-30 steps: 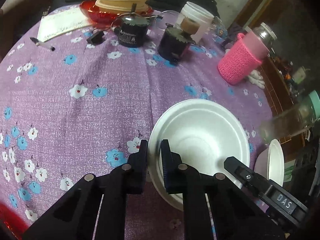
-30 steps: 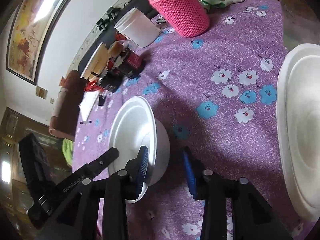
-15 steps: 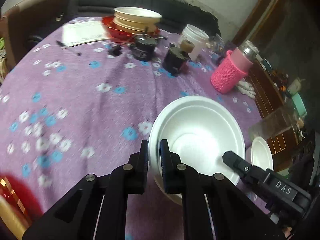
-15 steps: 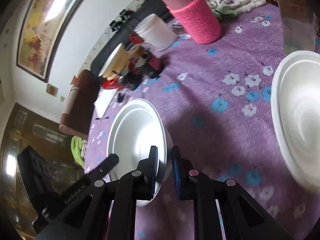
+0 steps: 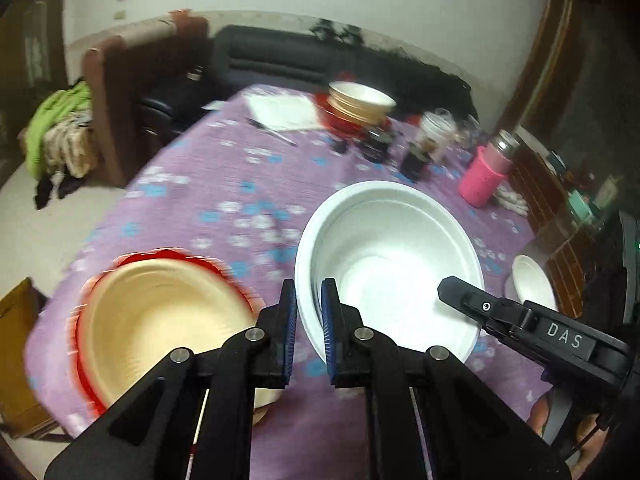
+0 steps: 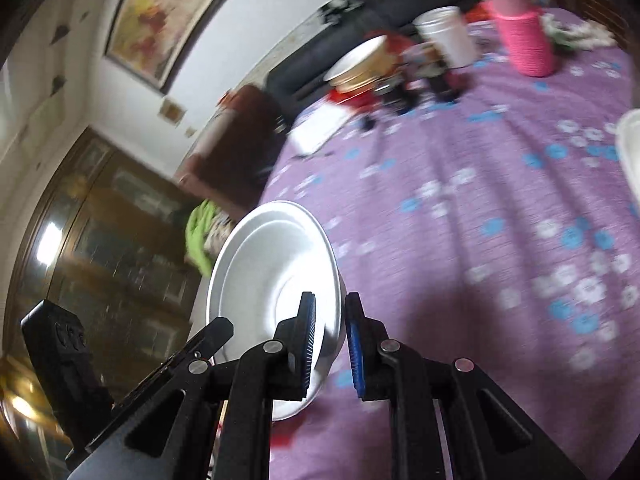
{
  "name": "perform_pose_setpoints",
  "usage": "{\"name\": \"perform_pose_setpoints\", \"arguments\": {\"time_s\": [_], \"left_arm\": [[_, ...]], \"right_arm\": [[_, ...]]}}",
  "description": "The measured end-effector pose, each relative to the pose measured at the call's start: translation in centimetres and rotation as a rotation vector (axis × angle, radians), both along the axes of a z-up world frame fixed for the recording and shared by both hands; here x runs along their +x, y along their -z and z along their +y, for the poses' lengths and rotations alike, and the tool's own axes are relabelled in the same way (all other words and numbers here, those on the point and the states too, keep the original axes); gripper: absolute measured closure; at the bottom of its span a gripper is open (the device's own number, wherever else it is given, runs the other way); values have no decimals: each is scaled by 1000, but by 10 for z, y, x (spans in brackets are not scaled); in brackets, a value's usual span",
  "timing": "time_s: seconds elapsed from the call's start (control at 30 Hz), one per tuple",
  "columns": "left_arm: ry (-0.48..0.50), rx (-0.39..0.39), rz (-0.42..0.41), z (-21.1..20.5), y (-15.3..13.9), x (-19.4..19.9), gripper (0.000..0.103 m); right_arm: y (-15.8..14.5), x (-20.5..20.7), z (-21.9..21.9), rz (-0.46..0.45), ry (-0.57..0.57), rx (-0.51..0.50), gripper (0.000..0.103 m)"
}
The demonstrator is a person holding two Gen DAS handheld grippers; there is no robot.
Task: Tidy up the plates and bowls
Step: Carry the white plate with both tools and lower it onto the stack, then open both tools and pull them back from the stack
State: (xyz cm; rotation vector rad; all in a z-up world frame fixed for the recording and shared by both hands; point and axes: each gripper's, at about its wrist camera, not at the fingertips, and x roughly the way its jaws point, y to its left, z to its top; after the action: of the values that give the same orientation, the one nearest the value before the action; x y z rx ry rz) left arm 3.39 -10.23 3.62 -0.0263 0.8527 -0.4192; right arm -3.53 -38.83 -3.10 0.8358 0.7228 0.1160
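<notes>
**White bowl pinched at both rims, clear of the cloth, stacks not yet joined**

The left gripper (image 5: 309, 312) is clamped on the near rim of the white bowl (image 5: 394, 264), its blue pads closed to a thin gap with the rim between them. The right gripper (image 6: 330, 332) grips the opposite rim of the same bowl (image 6: 272, 276); its jaws have just been closing, and the rim now sits between them. Held from two sides, the bowl appears to be lifted off the purple floral tablecloth (image 5: 224, 184), tilted in the right wrist view.

Just left of the left gripper, a tan bowl (image 5: 160, 312) rests in a red dish (image 5: 86, 364) at the near edge of the table. At the far side a second stack of tan bowls (image 5: 360, 102) sits on another red dish. A smaller white bowl (image 5: 534, 284) lies near the right edge, well apart from both.

As a judgement, sorting is only partly done: tan bowls are grouped, but the white pieces remain separate. The held bowl needs a resting place, likely with the other white one or on a stack, and the small white bowl remains to be collected.
</notes>
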Motion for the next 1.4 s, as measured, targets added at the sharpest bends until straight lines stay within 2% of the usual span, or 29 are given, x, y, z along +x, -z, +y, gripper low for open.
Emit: {"name": "perform_pose_setpoints", "arguments": {"time_s": [0.2,0.43,0.67,0.73,0.8,0.87,0.9,1.1,1.17,1.27,1.4], "left_arm": [[-74,82,-43,55,5,-16,92],[-133,113,32,94,40,-5,90],[-143,131,89,115,57,-1,89],[-150,141,87,121,56,-2,89],[-155,139,81,127,54,-2,83],[-154,148,65,128,53,-1,65],[-158,163,59,127,53,-1,63],[-147,205,20,121,45,-6,63],[-158,219,-6,122,38,-8,63],[-165,199,-29,123,27,-11,63],[-121,160,-81,103,6,-17,63]], "right_arm": [[-12,13,77,-12,-141,-59,85],[3,32,137,41,-228,-134,85],[17,48,169,78,-281,-203,85],[18,50,171,72,-270,-230,85],[16,51,170,58,-263,-241,85],[13,48,171,45,-258,-253,85],[12,49,170,42,-254,-257,85],[4,42,158,31,-253,-238,84],[-2,37,148,8,-244,-215,79],[-13,25,124,-31,-188,-204,72],[-19,10,89,-43,-117,-191,71]]}}
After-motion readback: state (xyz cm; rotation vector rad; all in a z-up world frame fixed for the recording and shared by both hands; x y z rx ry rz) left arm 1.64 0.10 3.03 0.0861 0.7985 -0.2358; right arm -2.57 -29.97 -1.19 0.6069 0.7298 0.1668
